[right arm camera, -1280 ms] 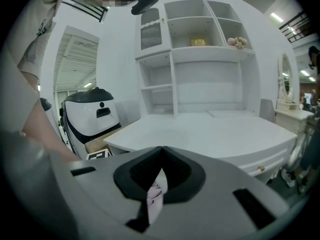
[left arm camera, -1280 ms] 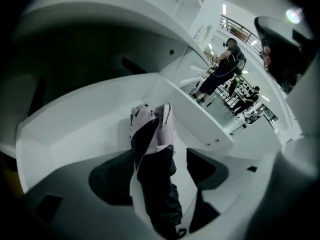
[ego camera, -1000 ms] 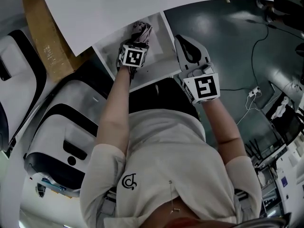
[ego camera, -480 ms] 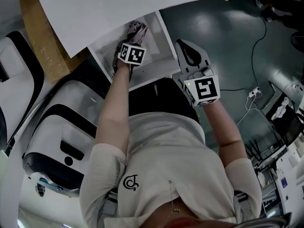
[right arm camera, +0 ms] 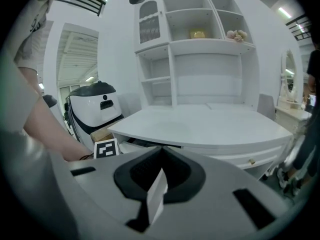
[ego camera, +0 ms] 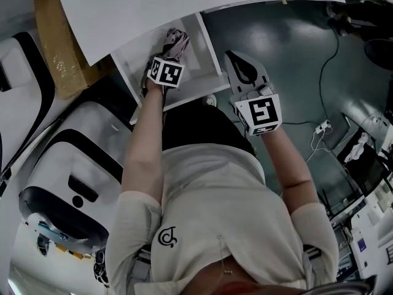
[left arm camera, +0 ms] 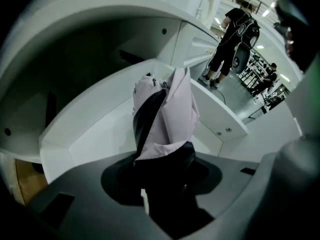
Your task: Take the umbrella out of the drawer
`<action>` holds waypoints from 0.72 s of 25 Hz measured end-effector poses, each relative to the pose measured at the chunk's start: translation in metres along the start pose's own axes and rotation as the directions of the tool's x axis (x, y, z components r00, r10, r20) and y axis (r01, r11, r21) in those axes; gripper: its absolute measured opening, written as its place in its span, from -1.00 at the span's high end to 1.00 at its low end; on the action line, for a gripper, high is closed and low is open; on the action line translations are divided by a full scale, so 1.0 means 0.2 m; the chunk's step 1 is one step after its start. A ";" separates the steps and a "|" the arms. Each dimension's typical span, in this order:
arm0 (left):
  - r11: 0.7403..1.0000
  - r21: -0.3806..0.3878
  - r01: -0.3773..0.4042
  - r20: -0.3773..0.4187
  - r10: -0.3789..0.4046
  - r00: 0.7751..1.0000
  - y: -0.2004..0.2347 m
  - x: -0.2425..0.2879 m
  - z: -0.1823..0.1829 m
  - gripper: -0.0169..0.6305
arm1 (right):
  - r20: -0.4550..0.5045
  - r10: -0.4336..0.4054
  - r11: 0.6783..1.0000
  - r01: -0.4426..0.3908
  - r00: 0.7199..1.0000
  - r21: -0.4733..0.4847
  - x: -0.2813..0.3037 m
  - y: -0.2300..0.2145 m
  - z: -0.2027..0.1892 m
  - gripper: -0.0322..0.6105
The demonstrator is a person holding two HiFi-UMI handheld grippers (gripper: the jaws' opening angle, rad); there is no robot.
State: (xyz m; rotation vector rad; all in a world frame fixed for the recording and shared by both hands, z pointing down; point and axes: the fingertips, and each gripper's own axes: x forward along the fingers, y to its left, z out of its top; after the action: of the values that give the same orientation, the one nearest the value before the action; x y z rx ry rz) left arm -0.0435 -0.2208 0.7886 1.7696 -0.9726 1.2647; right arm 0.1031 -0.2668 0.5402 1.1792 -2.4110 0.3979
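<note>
Left gripper (left arm camera: 165, 181): jaws, just closing, clamp umbrella (left arm camera: 170, 109) by dark end, pointing steeply into drawer (left arm camera: 90, 134) for lift-out. Right gripper (right arm camera: 155, 194) closed, empty.

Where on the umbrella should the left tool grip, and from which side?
The dark end of the umbrella, from above through the open top of the drawer: its walls block the sides and the folds are gathered there. The left tool has just been closing, with that end between its jaws.
</note>
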 end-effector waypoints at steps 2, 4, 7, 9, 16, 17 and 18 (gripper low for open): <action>1.000 -0.026 -0.010 0.038 0.011 0.999 0.00 -0.07 0.04 0.28 | 0.013 0.010 1.000 -0.010 1.000 -0.019 -0.03 0.02 0.03 0.88; 0.999 -0.035 -0.019 0.078 0.022 0.997 0.00 -0.14 0.08 0.28 | 0.027 0.020 0.999 -0.018 0.999 -0.044 -0.06 0.04 0.07 0.88; 0.999 0.007 -0.043 0.132 0.041 0.990 -0.01 -0.26 0.13 0.28 | 0.059 0.029 0.997 -0.025 0.998 -0.076 -0.10 0.07 0.14 0.88; 0.998 0.037 -0.046 0.151 0.040 0.988 -0.03 -0.32 0.14 0.28 | 0.082 0.039 0.995 -0.031 0.996 -0.090 -0.13 0.09 0.18 0.88; 0.996 0.058 -0.065 0.318 0.043 0.947 -0.10 -0.66 0.26 0.28 | 0.168 0.031 0.982 0.001 0.985 -0.190 -0.21 0.12 0.37 0.88; 0.996 0.059 -0.073 0.351 0.047 0.935 -0.10 -0.73 0.29 0.28 | 0.180 0.031 0.982 0.004 0.983 -0.190 -0.22 0.12 0.40 0.88; 0.995 0.061 -0.082 0.385 0.052 0.922 -0.09 -0.80 0.33 0.28 | 0.192 0.030 0.983 0.006 0.981 -0.185 -0.23 0.13 0.43 0.88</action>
State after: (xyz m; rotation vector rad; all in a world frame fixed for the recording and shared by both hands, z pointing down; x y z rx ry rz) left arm -0.0376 -0.2450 0.6161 2.1089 -1.2238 1.0241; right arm 0.0866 -0.2571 0.4419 1.1677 -2.5567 0.0616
